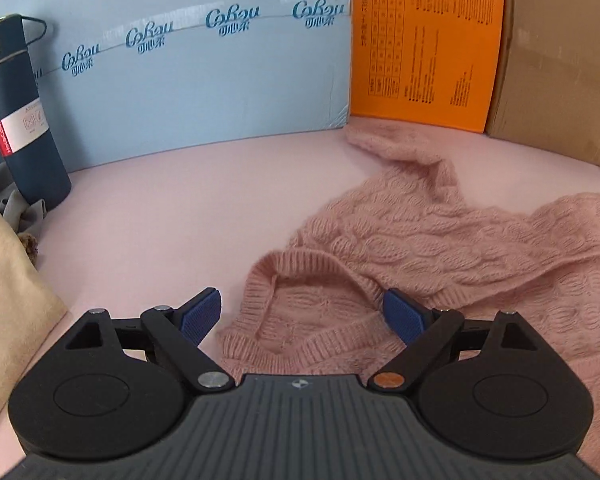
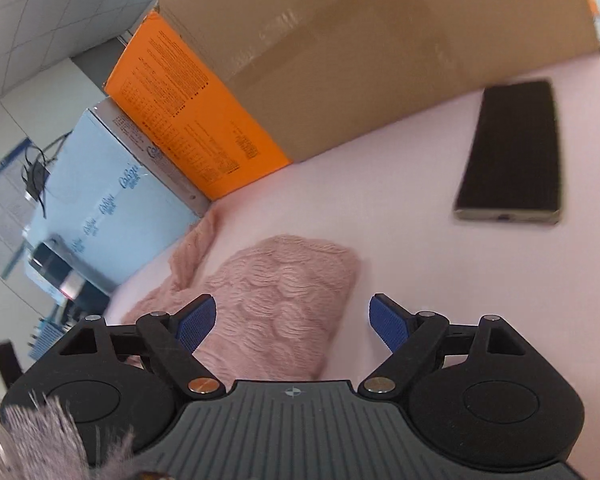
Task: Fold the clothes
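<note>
A pink cable-knit sweater (image 1: pixel 440 240) lies rumpled on the pink table surface (image 1: pixel 180 208), one sleeve stretched toward the boxes at the back. My left gripper (image 1: pixel 302 316) stands open just above the ribbed neckline, blue pads apart and nothing pinched between them. In the right wrist view a folded-over part of the same sweater (image 2: pixel 284 300) lies under my right gripper (image 2: pixel 292 322), which is open as well; the knit shows between the fingers, but the pads do not press on it.
A light blue box (image 1: pixel 200 80), an orange box (image 1: pixel 424 40) and a brown carton (image 1: pixel 560 72) wall the back. A dark flask (image 1: pixel 18 120) and beige cloth (image 1: pixel 8 300) sit at the left. A black phone (image 2: pixel 512 152) lies on the table to the right.
</note>
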